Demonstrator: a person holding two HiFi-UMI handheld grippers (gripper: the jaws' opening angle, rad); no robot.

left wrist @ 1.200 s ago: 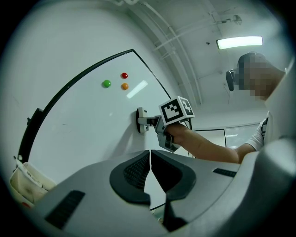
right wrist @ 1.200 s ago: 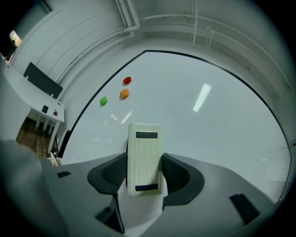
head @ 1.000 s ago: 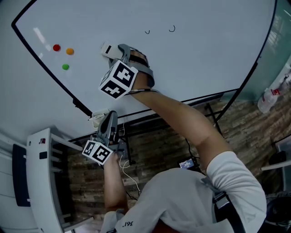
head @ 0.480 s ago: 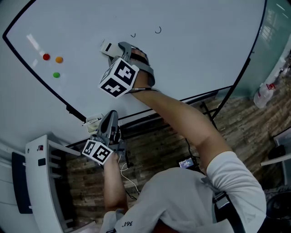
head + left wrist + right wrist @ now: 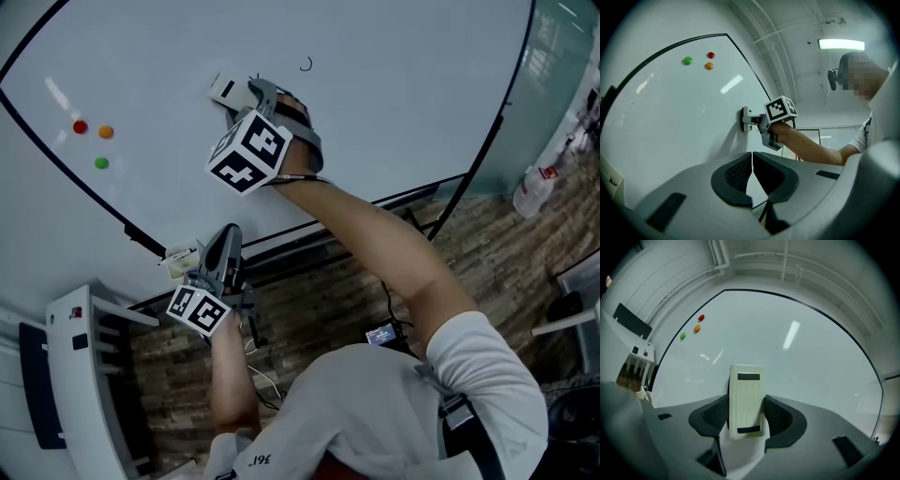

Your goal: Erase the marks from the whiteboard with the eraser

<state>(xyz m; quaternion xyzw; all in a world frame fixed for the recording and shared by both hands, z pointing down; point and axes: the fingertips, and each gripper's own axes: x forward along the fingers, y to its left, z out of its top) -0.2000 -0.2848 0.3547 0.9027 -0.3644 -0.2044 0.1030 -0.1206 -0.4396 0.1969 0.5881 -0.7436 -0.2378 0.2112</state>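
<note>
Head view is showing the right gripper (image 5: 246, 92) clamping the eraser (image 5: 225, 91) against the whiteboard (image 5: 403, 112); one mark (image 5: 306, 65) nearby is awaiting wiping; left gripper (image 5: 228, 246) is hanging closed, empty.

Red magnet (image 5: 80, 127), orange magnet (image 5: 106, 132) and green magnet (image 5: 101, 163) sit close together. There's a white rack (image 5: 73, 375) lower left on the wood-plank floor (image 5: 328, 309).

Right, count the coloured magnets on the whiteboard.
3: red magnet, orange magnet beside it, green magnet a little apart, all near the whiteboard left edge. None appears hidden.
</note>
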